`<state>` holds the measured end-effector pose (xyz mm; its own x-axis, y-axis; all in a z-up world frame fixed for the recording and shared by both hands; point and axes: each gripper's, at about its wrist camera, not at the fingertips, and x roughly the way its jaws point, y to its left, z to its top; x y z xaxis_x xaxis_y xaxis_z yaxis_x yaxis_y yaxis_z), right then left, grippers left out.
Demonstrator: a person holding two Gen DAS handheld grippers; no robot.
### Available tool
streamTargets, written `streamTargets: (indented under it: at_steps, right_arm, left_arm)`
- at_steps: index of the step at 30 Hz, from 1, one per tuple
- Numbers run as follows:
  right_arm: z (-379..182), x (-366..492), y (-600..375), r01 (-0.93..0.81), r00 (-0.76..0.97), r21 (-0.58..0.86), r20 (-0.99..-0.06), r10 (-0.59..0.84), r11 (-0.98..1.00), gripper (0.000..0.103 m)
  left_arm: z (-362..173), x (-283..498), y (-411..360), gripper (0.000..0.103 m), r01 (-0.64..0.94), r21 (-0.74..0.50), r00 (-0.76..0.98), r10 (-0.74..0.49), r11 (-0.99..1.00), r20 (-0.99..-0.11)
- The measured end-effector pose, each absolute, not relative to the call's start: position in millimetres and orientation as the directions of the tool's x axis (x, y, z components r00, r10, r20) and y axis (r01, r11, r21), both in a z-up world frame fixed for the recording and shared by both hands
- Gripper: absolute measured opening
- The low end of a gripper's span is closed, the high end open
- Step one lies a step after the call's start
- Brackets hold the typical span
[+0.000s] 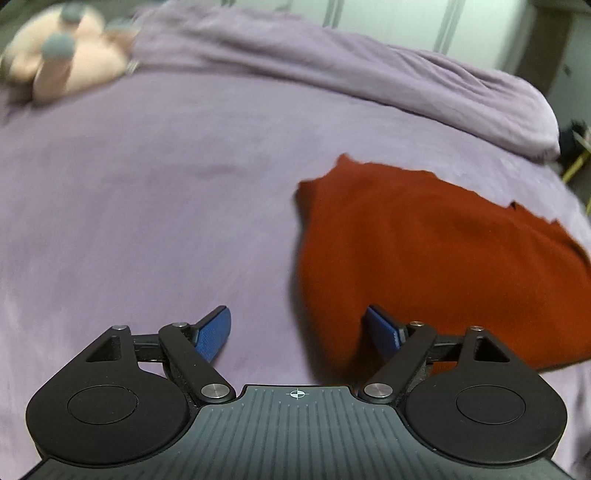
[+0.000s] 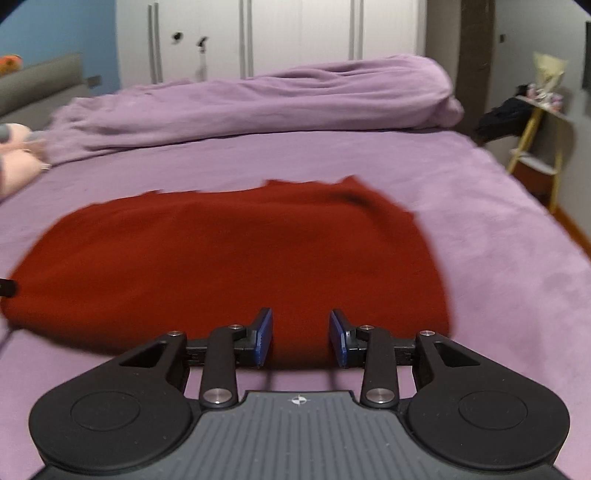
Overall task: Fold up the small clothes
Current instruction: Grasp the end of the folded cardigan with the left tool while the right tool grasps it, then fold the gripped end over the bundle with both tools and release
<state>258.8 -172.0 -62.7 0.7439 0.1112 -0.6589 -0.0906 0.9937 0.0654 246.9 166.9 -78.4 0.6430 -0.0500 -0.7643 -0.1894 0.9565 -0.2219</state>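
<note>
Red garment (image 2: 229,258) lies flat on purple bed sheet (image 2: 498,236), folded-looking, near edge just past right gripper (image 2: 301,339). Right gripper released: blue pads apart, nothing between them, cloth beyond. Left gripper (image 1: 297,332) released, jaws wide, empty, over bare sheet at the garment's left edge. Rumpled purple duvet (image 2: 258,99) along far side; pink plush toy (image 1: 55,62) far left. No containers seen.

A home bedroom: a wide bed under a soft lilac fleece sheet (image 2: 498,236) fills the view, with a rumpled lilac duvet (image 2: 258,99) heaped at twelve o'clock. Behind it stand tall white wardrobe doors with long metal handles (image 2: 295,33). A pink plush toy (image 1: 62,55) lies at ten o'clock, and a yellow-legged side shelf (image 2: 535,147) stands at two o'clock.
</note>
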Motion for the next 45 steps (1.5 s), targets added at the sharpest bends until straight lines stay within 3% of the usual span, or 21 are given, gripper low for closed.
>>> streamTargets:
  at_steps: [4, 11, 13, 14, 17, 21, 25, 27, 31, 36, 39, 45]
  right_arm:
    - [-69, 253, -150, -0.14, 0.703, 0.162, -0.678, 0.214, 0.977, 0.034]
    - [-74, 247, -129, -0.167, 0.681, 0.255, -0.668, 0.298, 0.952, 0.034]
    - [-75, 248, -124, -0.179, 0.679, 0.26, -0.665, 0.311, 0.949, 0.034]
    - [-75, 246, -120, -0.186, 0.679, 0.258, -0.664, 0.314, 0.948, 0.034]
    - [-74, 247, -112, -0.218, 0.676, 0.277, -0.648, 0.35, 0.936, 0.034]
    - [-71, 253, -98, -0.237, 0.68, 0.293, -0.631, 0.374, 0.926, 0.034]
    - [-69, 259, -85, -0.232, 0.711, 0.263, -0.611, 0.348, 0.936, 0.019]
    - [-69, 264, -78, -0.216, 0.729, 0.227, -0.609, 0.312, 0.95, 0.011]
    - [-74, 273, -64, -0.209, 0.735, 0.206, -0.611, 0.293, 0.956, 0.005]
    - [-98, 276, -45, -0.26, 0.72, 0.092, -0.644, 0.257, 0.961, 0.005]
    - [-94, 274, -48, -0.272, 0.721, 0.091, -0.639, 0.266, 0.958, 0.005]
    - [-76, 258, -77, -0.21, 0.767, 0.081, -0.604, 0.216, 0.974, 0.005]
  left_arm:
    - [-88, 240, 192, 0.083, -0.225, -0.445, 0.634, -0.217, 0.867, -0.743]
    - [-100, 256, 204, 0.079, -0.27, -0.635, 0.642, -0.356, 0.724, -0.678]
    - [-103, 265, 203, 0.074, -0.257, -0.657, 0.638, -0.386, 0.709, -0.666]
    - [-105, 270, 202, 0.065, -0.258, -0.662, 0.631, -0.396, 0.704, -0.667]
    - [-109, 282, 197, 0.06, -0.245, -0.695, 0.616, -0.445, 0.676, -0.65]
    - [-119, 296, 193, 0.036, -0.241, -0.706, 0.604, -0.466, 0.666, -0.646]
    - [-126, 295, 205, 0.022, -0.247, -0.773, 0.633, -0.507, 0.585, -0.585]
    - [-126, 293, 206, 0.021, -0.225, -0.777, 0.641, -0.511, 0.588, -0.573]
    - [-130, 298, 203, 0.025, -0.237, -0.762, 0.637, -0.496, 0.602, -0.59]
    - [-138, 306, 204, 0.028, -0.274, -0.788, 0.642, -0.505, 0.551, -0.577]
    - [-138, 308, 205, 0.021, -0.275, -0.789, 0.642, -0.505, 0.549, -0.576]
    - [-126, 302, 207, 0.018, -0.266, -0.797, 0.664, -0.496, 0.543, -0.559]
